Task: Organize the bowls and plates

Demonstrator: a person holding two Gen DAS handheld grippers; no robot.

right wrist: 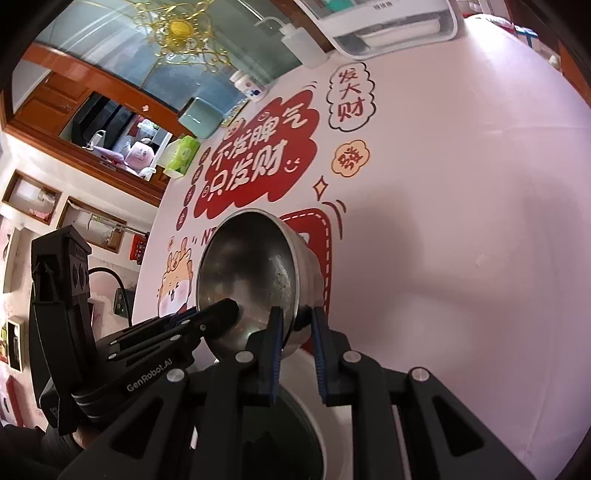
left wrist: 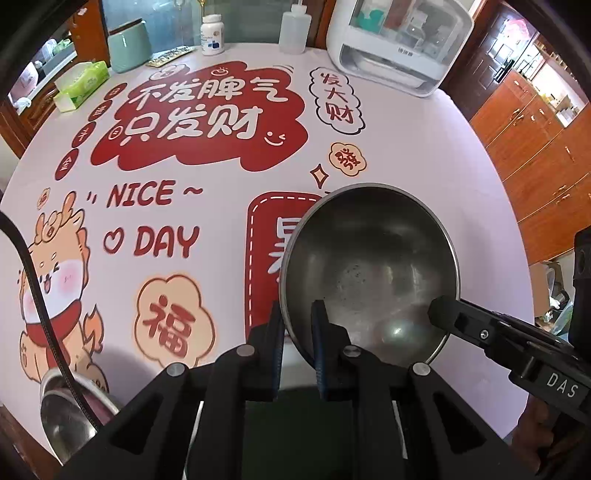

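Black left gripper point(left wrist: 297, 334) nearest the lens, clamped on the near rim of a steel bowl point(left wrist: 369, 266), 1 finger point(left wrist: 320, 343) inside the wall, 1 outside. Right gripper point(right wrist: 297, 332) pinching the same bowl's opposite rim the same way. Bowl tilted, above the pink printed tablecloth point(left wrist: 424, 155), whether touching it unclear. Second steel bowl point(left wrist: 68, 413) at lower left. White dish cabinet point(left wrist: 399, 48), squeeze bottle point(left wrist: 293, 27) and tissue pack point(left wrist: 83, 85) along the far edge.
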